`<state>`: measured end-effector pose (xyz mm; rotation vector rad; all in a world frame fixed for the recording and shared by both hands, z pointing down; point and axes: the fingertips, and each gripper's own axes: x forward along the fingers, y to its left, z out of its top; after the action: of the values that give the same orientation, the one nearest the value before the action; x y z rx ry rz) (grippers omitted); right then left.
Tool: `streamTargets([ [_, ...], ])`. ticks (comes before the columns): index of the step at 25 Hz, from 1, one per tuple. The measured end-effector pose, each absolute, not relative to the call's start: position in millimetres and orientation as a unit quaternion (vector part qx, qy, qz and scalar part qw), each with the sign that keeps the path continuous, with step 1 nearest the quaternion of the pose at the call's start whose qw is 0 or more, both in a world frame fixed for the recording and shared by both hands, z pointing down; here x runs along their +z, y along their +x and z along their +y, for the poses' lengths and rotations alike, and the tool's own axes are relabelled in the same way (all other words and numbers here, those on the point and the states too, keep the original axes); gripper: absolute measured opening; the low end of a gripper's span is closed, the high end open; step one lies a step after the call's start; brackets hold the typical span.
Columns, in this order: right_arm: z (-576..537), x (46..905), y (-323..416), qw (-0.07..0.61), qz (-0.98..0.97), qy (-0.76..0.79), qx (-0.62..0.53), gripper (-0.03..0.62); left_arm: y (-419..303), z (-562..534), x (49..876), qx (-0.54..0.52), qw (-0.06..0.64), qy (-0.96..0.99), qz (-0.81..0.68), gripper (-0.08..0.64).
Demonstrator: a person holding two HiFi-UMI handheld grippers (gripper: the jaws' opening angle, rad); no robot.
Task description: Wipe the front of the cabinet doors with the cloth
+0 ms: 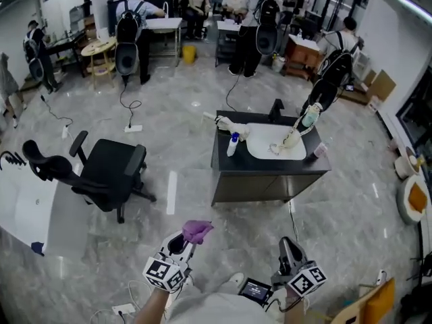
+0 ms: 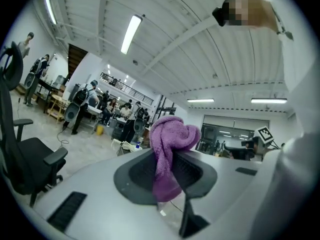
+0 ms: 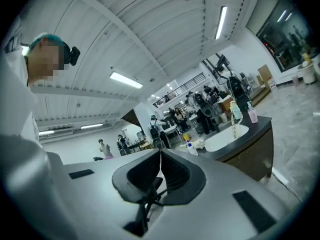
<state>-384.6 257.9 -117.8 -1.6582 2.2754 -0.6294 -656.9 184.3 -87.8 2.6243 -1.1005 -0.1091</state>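
The cabinet (image 1: 266,181) stands ahead, right of the chair (image 1: 108,171). The sink (image 1: 273,142) sits in its top. A spray bottle (image 1: 233,144) stands by the top's left edge, a cup (image 1: 319,150) by its right edge.

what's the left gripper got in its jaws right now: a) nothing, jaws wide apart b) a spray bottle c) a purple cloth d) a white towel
c: in the left gripper view, the left gripper has its jaws closed on a purple cloth, which bunches up above them; the head view shows the same purple bundle at that gripper's tip.
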Motion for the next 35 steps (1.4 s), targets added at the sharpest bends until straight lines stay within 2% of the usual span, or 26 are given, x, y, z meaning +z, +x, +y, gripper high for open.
streamTargets([
  [6, 268.7, -144.4, -480.1, 0.134, 0.798, -0.554, -0.194, 0.028, -744.6, 187.9, -83.8, -0.014, 0.141, 0.915, -0.379, 0.081],
  [11, 287.4, -158.4, -508.5, 0.117, 0.805, -0.556, -0.169, 0.028, -772.3, 204.0, -110.4, -0.053, 0.152, 0.907, -0.389, 0.081],
  [17, 342.4, -184.0, -490.3, 0.092, 0.807, -0.574, -0.104, 0.028, -734.1, 255.0, -150.9, -0.034, 0.105, 0.929, -0.354, 0.081],
  [24, 455.2, -158.6, -422.2, 0.091, 0.766, -0.626, -0.114, 0.028, -659.2, 332.7, -164.9, -0.051, 0.143, 0.936, -0.318, 0.081],
  [29, 536.8, -155.3, -380.1, 0.090, 0.750, -0.645, -0.117, 0.028, -598.5, 408.8, -183.8, -0.041, 0.108, 0.954, -0.278, 0.081],
  [35, 572.6, -150.9, -369.2, 0.085, 0.747, -0.652, -0.103, 0.028, -587.4, 441.1, -186.4, -0.042, 0.090, 0.951, -0.291, 0.081],
])
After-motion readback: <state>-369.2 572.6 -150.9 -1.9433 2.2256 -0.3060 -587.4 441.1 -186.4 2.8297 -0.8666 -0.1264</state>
